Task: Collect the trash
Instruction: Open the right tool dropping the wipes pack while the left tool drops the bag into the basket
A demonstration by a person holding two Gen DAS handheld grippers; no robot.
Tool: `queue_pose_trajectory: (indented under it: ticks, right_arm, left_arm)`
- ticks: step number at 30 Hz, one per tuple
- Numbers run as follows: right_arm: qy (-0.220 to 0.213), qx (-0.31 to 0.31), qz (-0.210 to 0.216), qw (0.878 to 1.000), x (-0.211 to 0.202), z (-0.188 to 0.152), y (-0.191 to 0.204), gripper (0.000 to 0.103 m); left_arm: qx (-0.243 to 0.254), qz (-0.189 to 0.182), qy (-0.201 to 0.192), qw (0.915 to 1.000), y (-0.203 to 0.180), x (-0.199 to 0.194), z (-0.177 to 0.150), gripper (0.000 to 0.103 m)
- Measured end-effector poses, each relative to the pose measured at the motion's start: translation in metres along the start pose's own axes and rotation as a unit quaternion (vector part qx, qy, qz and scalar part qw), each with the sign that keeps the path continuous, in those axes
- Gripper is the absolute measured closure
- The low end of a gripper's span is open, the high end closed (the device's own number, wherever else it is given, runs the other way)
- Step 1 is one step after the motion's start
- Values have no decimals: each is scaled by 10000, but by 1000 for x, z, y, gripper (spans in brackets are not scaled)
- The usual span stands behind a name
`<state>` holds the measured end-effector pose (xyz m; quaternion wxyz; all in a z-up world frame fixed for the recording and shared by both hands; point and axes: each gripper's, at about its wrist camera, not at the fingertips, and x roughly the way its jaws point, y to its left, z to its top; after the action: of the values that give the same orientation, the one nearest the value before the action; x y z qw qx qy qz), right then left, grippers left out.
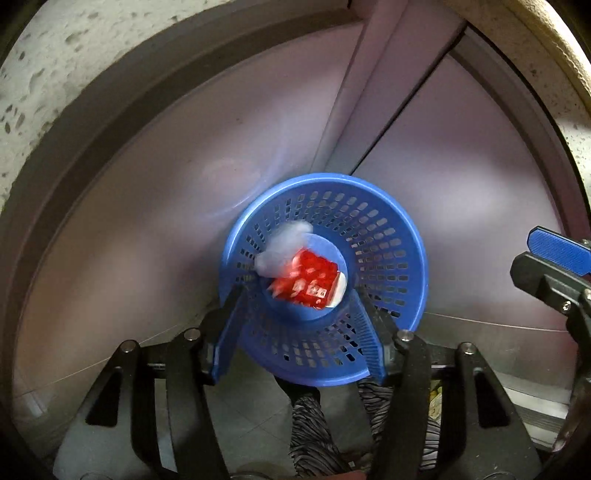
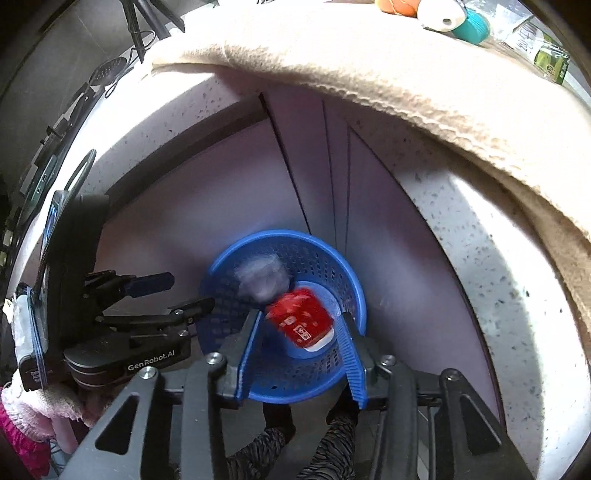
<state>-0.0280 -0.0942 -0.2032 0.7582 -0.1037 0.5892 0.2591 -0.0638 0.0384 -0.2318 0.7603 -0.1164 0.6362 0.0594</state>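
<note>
A blue perforated basket [image 1: 384, 236] stands on the floor against a pale cabinet front. Inside it lie a red packet [image 1: 308, 282] and a blurred white wad [image 1: 284, 243]. My left gripper [image 1: 295, 295] is open above the basket, with nothing between its blue fingers [image 1: 229, 332]. In the right wrist view the same basket [image 2: 332, 266], red packet [image 2: 303, 317] and white wad [image 2: 262, 277] show below my right gripper [image 2: 299, 336], which is also open and empty. The left gripper [image 2: 173, 291] appears at the left there, and the right gripper's finger [image 1: 557, 251] shows at the left view's right edge.
A speckled stone counter [image 2: 480, 236] overhangs the cabinet, covered by a beige cloth [image 2: 406, 92]. On it lie a white roll [image 2: 441, 14], a teal object [image 2: 474, 26] and a green packet [image 2: 552, 61]. Patterned trouser legs [image 2: 332, 450] stand below the basket.
</note>
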Motion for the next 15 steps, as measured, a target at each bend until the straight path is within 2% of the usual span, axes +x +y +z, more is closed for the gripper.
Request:
queue_pose_trajectory:
  ticks: [5, 12, 15]
  right_arm:
    - [2, -37, 5, 10000, -8, 3, -1, 60]
    - [-57, -109, 126, 9998, -11, 14, -3, 59]
    - [-125, -158, 202, 9996, -23, 13, -2, 54]
  left_arm:
    - [10, 13, -32, 10000, 3, -12, -2, 45]
    - [49, 90, -171, 9998, -7, -4, 2, 45]
    - [76, 172, -297, 9994, -9, -13, 1, 45]
